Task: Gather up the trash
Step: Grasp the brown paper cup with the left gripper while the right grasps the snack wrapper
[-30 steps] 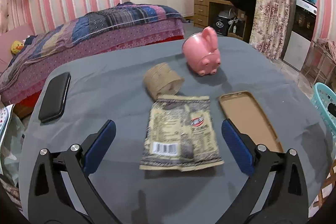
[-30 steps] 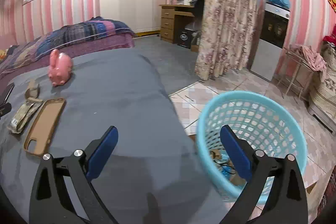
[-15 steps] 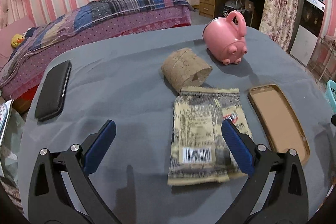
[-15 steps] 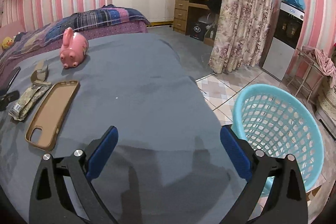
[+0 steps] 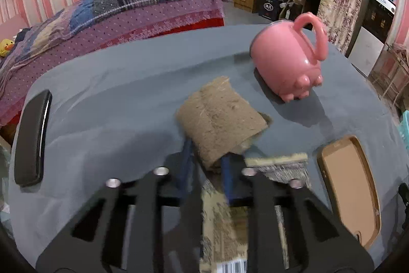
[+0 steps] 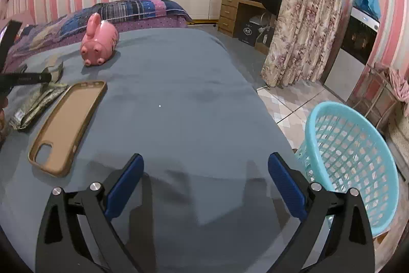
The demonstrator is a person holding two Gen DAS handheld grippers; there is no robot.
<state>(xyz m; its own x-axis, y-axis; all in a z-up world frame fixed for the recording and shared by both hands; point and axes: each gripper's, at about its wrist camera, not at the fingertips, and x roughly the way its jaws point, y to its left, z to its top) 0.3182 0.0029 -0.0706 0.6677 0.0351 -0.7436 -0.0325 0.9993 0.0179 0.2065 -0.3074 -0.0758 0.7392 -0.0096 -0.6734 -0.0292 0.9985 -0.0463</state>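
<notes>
Starting at your far left, the black phone (image 5: 32,137) lies flat near the edge of the grey table (image 5: 127,99), well apart from the action, and it doesn't look like trash. Moving in, your left gripper (image 5: 208,160) has its blue pads drawn in narrow on the near end of the cardboard roll (image 5: 222,124), pinching it, with the flattened snack wrapper (image 5: 281,165) lying right beneath and beside those fingers. The roll looks gripped but I can't tell if it's off the cloth. Just beyond sits the pink pig bank (image 5: 288,63), then the tan phone case (image 5: 350,188) lying open-side up; neither reads as rubbish. Further right, your right gripper (image 6: 204,181) hangs wide apart and empty over bare table. Off the table's right edge stands the turquoise basket (image 6: 352,155) on the floor; what's in it I can't make out from here. So by my reckoning: roll in hand but not binned, wrapper untouched, both to go into that basket.
</notes>
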